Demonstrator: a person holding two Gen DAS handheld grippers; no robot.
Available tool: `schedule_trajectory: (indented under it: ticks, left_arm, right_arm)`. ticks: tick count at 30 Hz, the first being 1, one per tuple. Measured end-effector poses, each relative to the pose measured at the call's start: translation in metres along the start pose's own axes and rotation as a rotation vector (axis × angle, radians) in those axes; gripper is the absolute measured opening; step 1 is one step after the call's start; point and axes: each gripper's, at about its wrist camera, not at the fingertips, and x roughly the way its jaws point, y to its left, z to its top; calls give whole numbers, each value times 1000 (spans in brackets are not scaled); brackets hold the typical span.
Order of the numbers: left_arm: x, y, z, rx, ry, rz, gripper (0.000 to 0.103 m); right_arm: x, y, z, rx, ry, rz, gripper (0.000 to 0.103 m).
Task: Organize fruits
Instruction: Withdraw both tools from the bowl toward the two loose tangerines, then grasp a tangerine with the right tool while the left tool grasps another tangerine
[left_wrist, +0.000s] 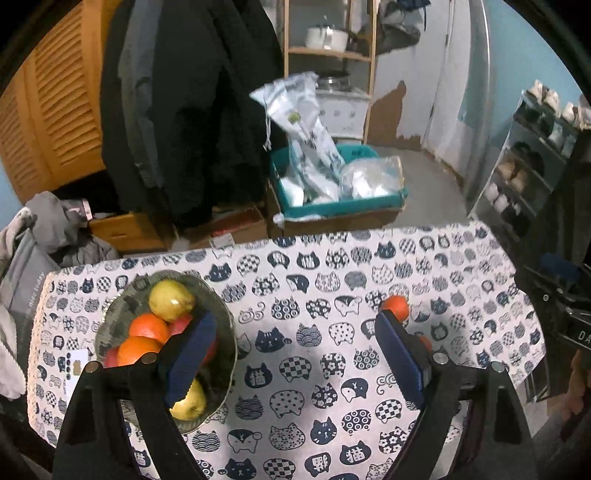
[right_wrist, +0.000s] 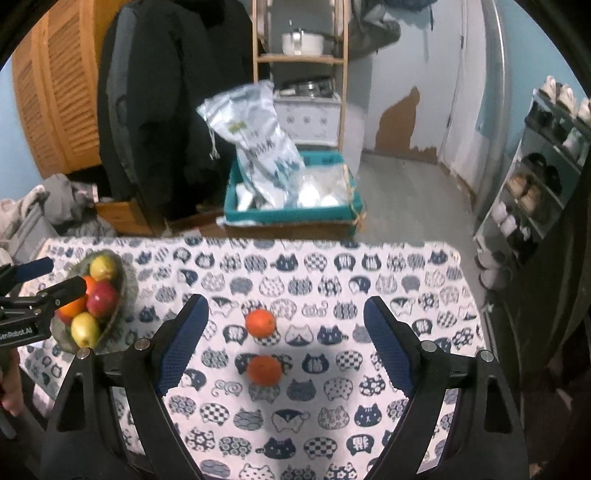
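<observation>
Spread wide and empty: right gripper (right_wrist: 286, 345) fingers flanking two loose oranges (right_wrist: 263, 370) on cat-print tabletop (right_wrist: 369, 413); left gripper (left_wrist: 295, 354), lettered "GenRobot.AI", likewise spread beside glass fruit bowl (left_wrist: 221, 306).

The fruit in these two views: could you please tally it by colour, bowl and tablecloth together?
Orange: 4, two in the bowl (one at) and two loose on the tablecloth (one at).
Yellow-green: 2, both in the bowl (one at).
Red: 1 clearly, in the bowl.
Total: 7 that I can tell.
</observation>
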Motion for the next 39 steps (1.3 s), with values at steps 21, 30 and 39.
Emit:
schedule_trajectory:
  ticks: [21,30,39]
  left_arm:
    - [105,-10,-38,-38,251,0,89]
    - [128,-18,-51,-11,310,15,89]
    - [135,-19,-51,-28,324,1,89]
  right_arm:
    - [119,1,-60,26,326,79,86]
    - [154,7,-81,15,419,84,85]
    - [176,11,-94,18,470,127,65]
